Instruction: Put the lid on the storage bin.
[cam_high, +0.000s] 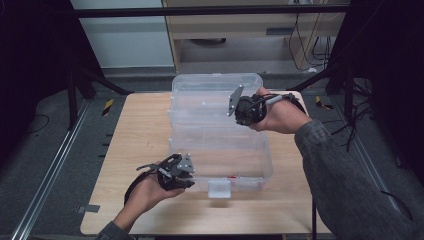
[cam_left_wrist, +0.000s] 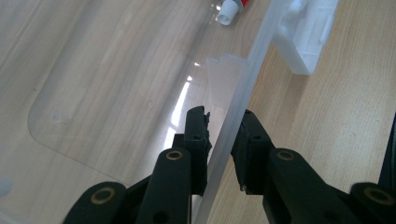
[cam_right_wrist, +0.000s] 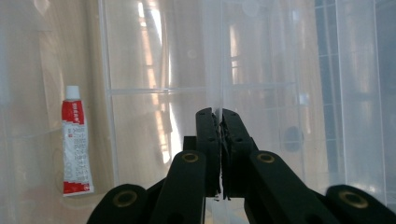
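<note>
A clear plastic storage box (cam_high: 220, 150) stands on the wooden table with its lid (cam_high: 210, 92) swung up at the back. My left gripper (cam_high: 190, 176) is at the box's front left corner; in the left gripper view the left gripper (cam_left_wrist: 225, 122) is shut on the thin clear front wall (cam_left_wrist: 243, 88), one jaw inside and one outside. My right gripper (cam_high: 239, 111) is at the lid's right part, and in the right gripper view the right gripper (cam_right_wrist: 219, 114) is shut on a thin clear edge of the lid (cam_right_wrist: 261, 70). A red and white tube (cam_right_wrist: 75, 144) lies in the box.
A white latch (cam_high: 220, 189) hangs at the middle of the box's front wall, and also appears as the latch (cam_left_wrist: 306, 37) close to the tube (cam_left_wrist: 231, 9). The table (cam_high: 140, 130) has bare wood left and right of the box. Dark floor, frame bars and cables surround it.
</note>
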